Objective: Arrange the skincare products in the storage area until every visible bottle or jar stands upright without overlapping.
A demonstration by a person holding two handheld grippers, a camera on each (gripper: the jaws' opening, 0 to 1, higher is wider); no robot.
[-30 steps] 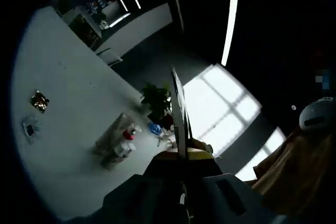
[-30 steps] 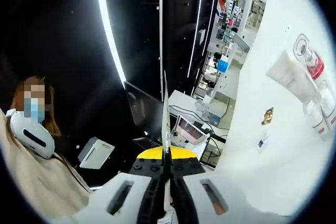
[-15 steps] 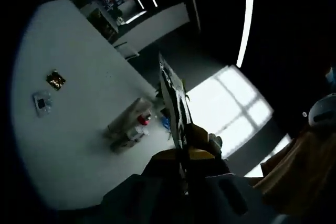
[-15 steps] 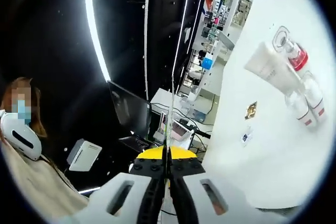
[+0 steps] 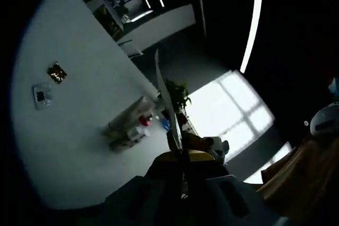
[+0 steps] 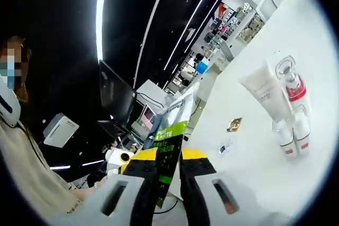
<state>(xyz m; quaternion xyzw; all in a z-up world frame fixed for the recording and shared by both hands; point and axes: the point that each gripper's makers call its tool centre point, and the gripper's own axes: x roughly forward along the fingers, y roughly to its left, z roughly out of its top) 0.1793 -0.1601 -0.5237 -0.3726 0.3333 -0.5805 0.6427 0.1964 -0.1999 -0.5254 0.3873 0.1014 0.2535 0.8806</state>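
Observation:
The skincare products stand close together on the white table (image 6: 254, 173): a white tube (image 6: 263, 92), a clear-capped bottle with a red band (image 6: 292, 82) and two small red-banded bottles (image 6: 290, 135). In the left gripper view the same cluster (image 5: 130, 128) is small and dim. My right gripper (image 6: 168, 175) is shut on a flat packet with green and white print (image 6: 172, 138), held well short of the products. My left gripper (image 5: 183, 175) is shut on a thin flat packet seen edge-on (image 5: 167, 104), also away from the cluster.
Two small sachets (image 6: 233, 124) (image 6: 225, 146) lie on the table before the products; in the left gripper view the sachets (image 5: 55, 71) (image 5: 41, 95) sit to the left. A person in beige (image 6: 26, 173) stands behind, near a monitor (image 6: 114, 96). A plant (image 5: 179, 96) is beyond the table edge.
The right gripper's packet has turned from edge-on to showing its printed face. Both views have swung, bringing the products more to the centre. The left packet leans further left.

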